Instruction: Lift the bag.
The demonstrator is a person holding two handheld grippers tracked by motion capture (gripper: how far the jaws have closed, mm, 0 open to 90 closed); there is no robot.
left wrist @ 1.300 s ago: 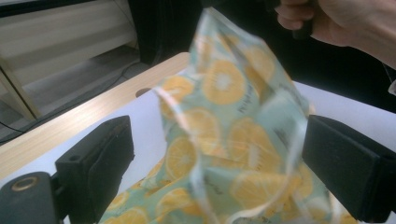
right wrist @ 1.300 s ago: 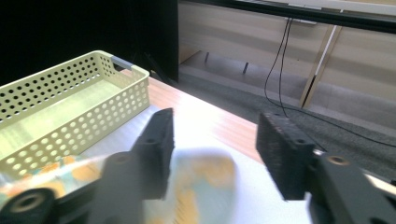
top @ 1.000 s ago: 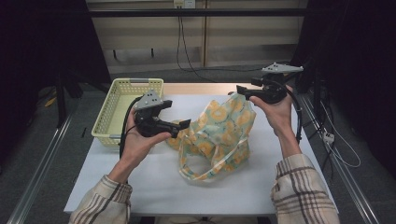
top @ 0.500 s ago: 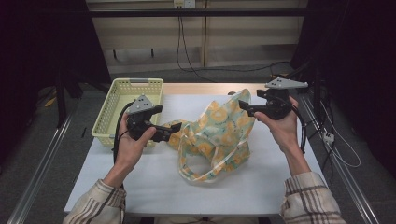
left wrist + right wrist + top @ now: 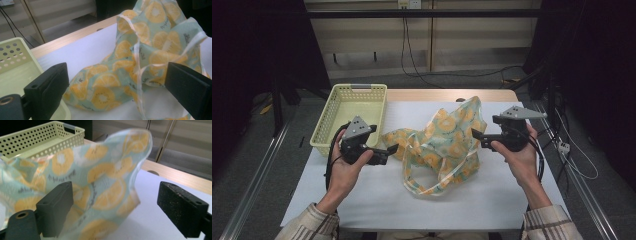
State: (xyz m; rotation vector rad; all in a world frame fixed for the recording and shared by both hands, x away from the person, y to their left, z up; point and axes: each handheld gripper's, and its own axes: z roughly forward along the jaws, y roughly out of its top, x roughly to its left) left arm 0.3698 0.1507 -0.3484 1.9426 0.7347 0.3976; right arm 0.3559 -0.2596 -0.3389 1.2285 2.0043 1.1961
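Both of my grippers, left gripper [image 5: 393,148] and right gripper [image 5: 475,134], stand wide open, holding nothing, flanking the fruit-print bag [image 5: 442,145] mid-tabletop. I judge I'm approaching to grasp; next, close on opposite edges. Its long axis runs toward the far right corner, handles toward the near edge.

Light is falling from overhead onto the white table [image 5: 377,200], leaving it bright while the room around it is sinking into near black. Soft shadows are lying under the patterned bag [image 5: 447,145]. In both gripper views the black jaws are looking blurred and grainy up close, and the yellow basket [image 5: 37,140] is staying fairly sharp.
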